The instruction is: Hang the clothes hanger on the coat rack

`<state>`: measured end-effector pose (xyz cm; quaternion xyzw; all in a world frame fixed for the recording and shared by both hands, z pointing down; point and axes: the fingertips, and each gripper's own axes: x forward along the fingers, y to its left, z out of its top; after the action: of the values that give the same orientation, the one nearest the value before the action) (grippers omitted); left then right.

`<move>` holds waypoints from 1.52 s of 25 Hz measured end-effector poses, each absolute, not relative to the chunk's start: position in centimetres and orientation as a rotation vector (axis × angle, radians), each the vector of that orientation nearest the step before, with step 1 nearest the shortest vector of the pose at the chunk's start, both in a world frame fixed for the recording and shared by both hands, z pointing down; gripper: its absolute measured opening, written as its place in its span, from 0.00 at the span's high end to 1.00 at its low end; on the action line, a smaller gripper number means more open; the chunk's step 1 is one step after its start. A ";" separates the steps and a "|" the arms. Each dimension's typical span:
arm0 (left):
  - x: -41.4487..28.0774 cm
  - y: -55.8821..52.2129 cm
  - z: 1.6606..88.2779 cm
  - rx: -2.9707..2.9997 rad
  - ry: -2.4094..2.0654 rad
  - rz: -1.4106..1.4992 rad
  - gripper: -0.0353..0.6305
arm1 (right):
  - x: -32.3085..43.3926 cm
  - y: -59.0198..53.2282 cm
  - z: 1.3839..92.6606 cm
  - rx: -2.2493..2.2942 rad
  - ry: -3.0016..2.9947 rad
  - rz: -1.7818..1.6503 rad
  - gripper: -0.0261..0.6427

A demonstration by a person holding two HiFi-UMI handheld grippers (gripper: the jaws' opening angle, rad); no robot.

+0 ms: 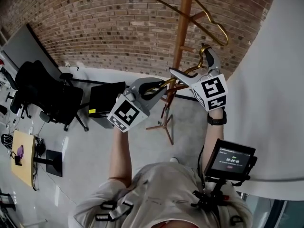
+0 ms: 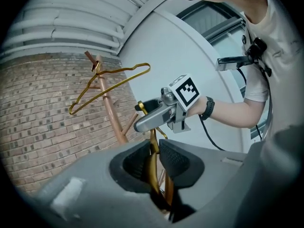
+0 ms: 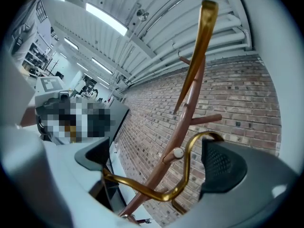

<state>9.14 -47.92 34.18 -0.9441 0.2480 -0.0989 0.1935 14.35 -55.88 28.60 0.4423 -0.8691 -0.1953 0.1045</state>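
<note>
at the centre of the head view, the person holds a gold clothes hanger (image 1: 164, 83) level between the two grippers, just in front of the pole of the wooden coat rack (image 1: 183, 27) and below its upper pegs. the hanger is on no peg.

the left gripper (image 1: 159, 87), left of centre, has its jaws drawn narrow and clamped on the hanger's wire. its own view shows the gold wire pinched between the two dark ribbed pads (image 2: 176, 158) at the bottom centre of the frame, and running up from there toward the right gripper.

the right gripper (image 1: 194, 65), right of centre, has its jaws spread wide, one finger pointing up the frame and the other toward the left. in the right gripper view the hanger's hook end crosses the open gap. it leaves the lower left by one finger, dips, then curls up to a spot just beside the pad (image 3: 223, 165) at the right, which is not pressing on it. a round-tipped peg (image 3: 178, 152) of the rack shows inside the curve of the hook; i cannot tell if they touch.

a second gold hanger (image 3: 203, 37) already hangs from the top of the rack, at the upper edge of the head view.

behind the rack is a brick wall (image 1: 104, 27). toward the left of the head view stand a black office chair (image 1: 45, 96) and a dark cabinet (image 1: 105, 101).
</note>
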 end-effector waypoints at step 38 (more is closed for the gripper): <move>4.0 -36.6 43.3 -2.903 1.204 0.046 0.95 | 19.1 -32.1 43.6 1.906 -2.302 0.070 0.90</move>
<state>3.98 -36.65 43.34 -0.9236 0.3830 0.0147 -0.0008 19.14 -32.13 43.60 0.6357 -0.7679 0.0235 0.0760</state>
